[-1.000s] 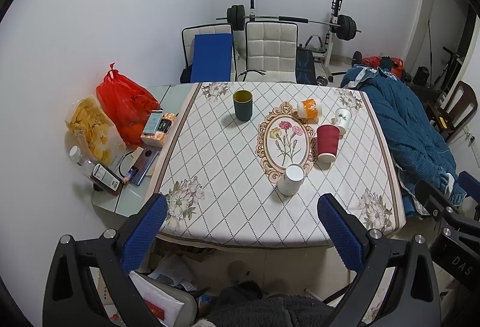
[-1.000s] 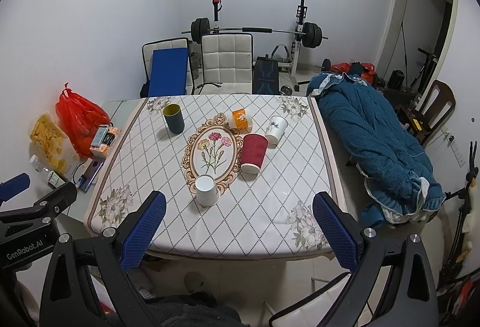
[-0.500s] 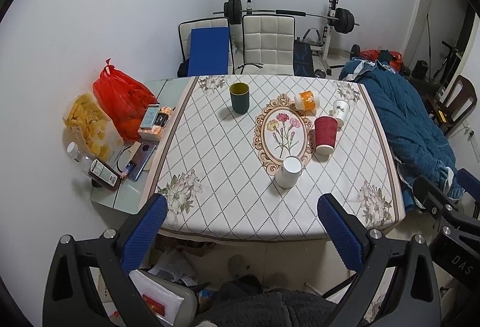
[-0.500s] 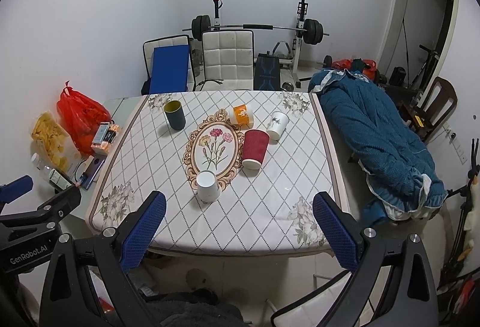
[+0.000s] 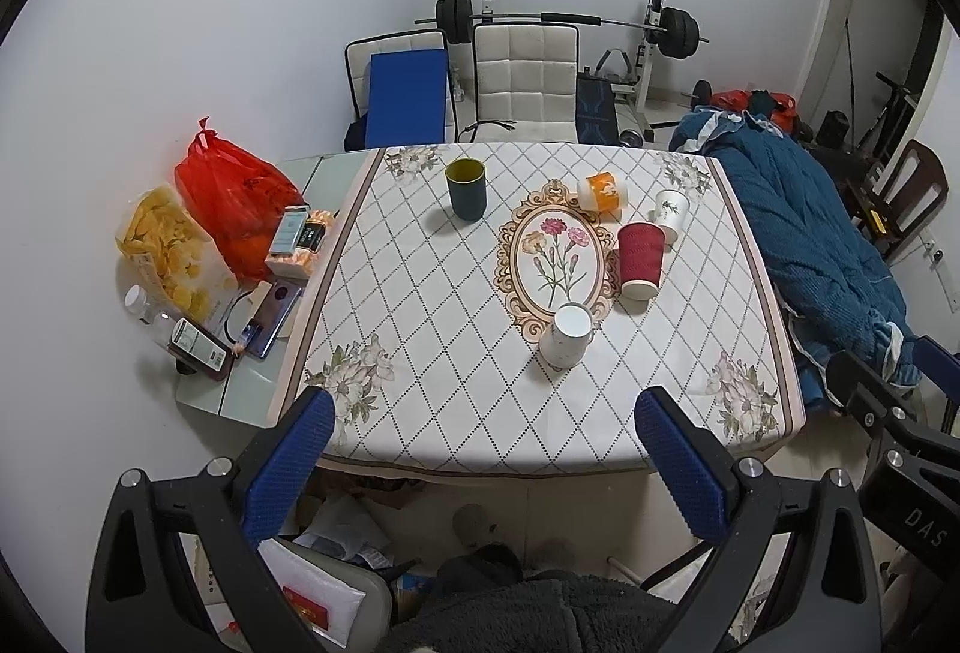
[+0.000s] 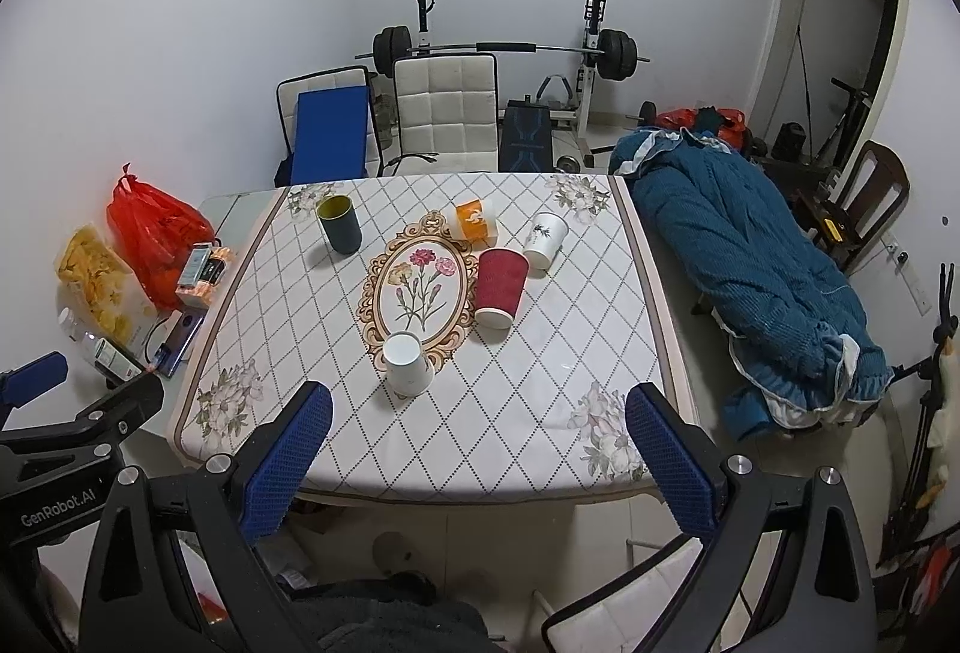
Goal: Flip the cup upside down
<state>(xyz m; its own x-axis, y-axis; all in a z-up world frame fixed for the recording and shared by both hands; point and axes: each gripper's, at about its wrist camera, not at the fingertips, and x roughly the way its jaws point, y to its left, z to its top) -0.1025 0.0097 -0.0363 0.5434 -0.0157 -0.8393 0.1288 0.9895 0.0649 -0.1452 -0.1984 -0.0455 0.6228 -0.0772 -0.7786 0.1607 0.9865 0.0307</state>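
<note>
Several cups stand on the table (image 5: 420, 353) with the diamond-pattern cloth. A dark green cup (image 5: 465, 188) (image 6: 339, 224) stands upright with its mouth up at the far left. A red paper cup (image 5: 641, 260) (image 6: 501, 287), a plain white cup (image 5: 567, 335) (image 6: 408, 362) and a white cup with a leaf print (image 5: 671, 214) (image 6: 545, 239) stand upside down. An orange cup (image 5: 602, 192) (image 6: 476, 220) lies on its side. My left gripper (image 5: 480, 464) and right gripper (image 6: 477, 464) are open and empty, held back from the table's near edge.
A red bag (image 5: 231, 197), a bag of chips (image 5: 171, 257), phones and bottles lie on the glass strip left of the cloth. Two chairs (image 5: 525, 80) stand behind the table, a blue coat (image 5: 804, 233) lies to the right, a weight bench behind.
Both grippers have drawn back and up a little, so the table looks slightly farther away. Nothing on the table has moved.
</note>
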